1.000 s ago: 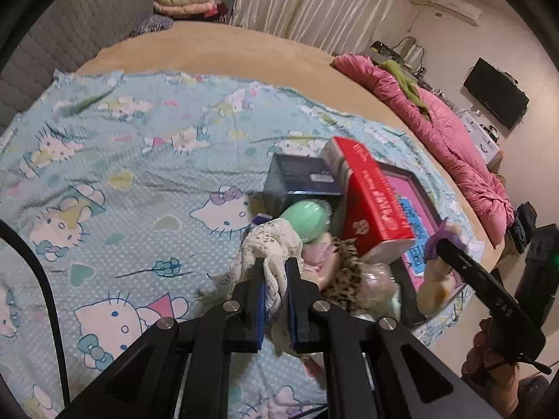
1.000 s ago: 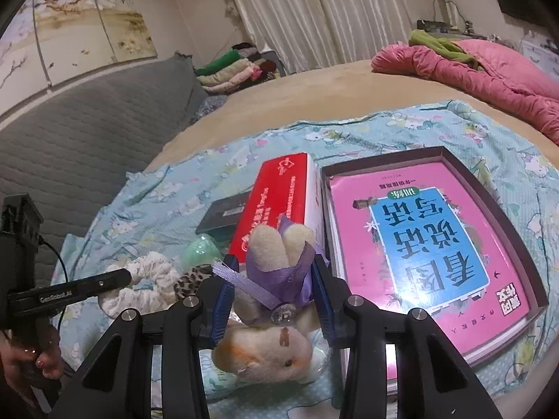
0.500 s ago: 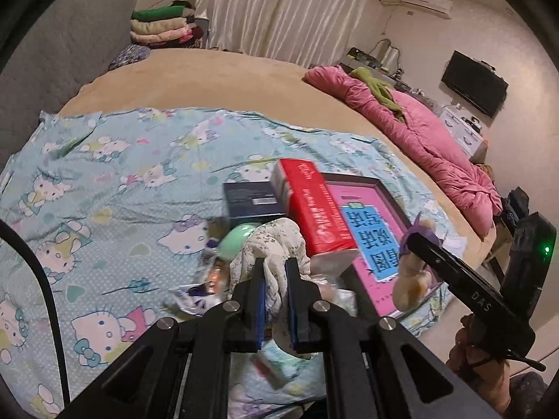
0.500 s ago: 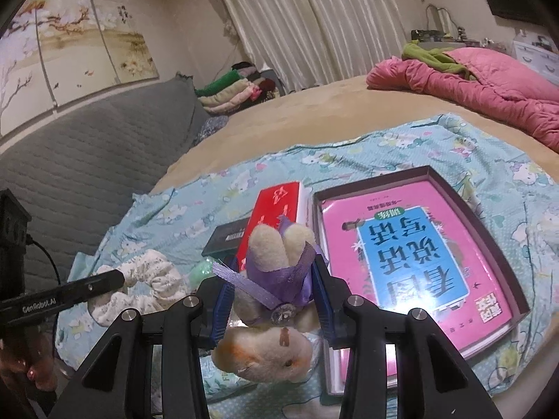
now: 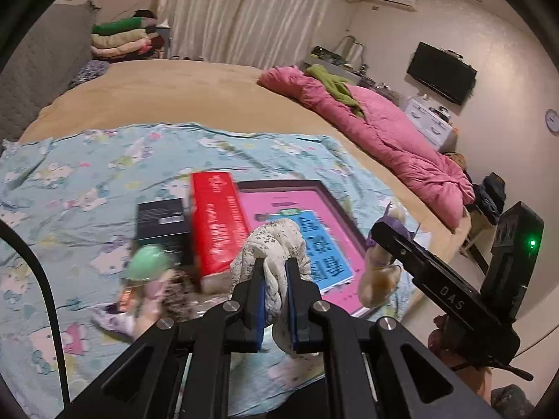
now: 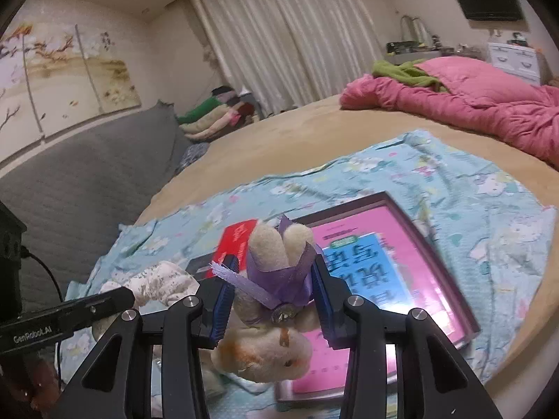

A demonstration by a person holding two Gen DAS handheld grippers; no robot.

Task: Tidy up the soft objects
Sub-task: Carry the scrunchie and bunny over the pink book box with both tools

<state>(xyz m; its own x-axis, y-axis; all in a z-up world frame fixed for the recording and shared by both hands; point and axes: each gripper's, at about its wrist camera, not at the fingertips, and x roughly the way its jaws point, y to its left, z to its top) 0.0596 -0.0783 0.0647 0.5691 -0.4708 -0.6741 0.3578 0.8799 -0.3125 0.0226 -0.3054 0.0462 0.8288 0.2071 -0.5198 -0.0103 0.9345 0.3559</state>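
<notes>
Filling the dark tray [image 6: 412, 221], seemingly, a pink book [image 6: 412, 279].

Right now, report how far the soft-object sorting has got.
Done: nothing looks sorted yet. In hand: left gripper is shut on the scrunchie; right gripper holds the plush bunny. Left: the green ball and a blurred soft heap beside it still lie on the sheet.

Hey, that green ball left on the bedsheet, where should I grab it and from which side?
Grip the green ball across its round middle, coming from above. The red box and black box crowd its far side, and small soft things lie against its near side.
</notes>
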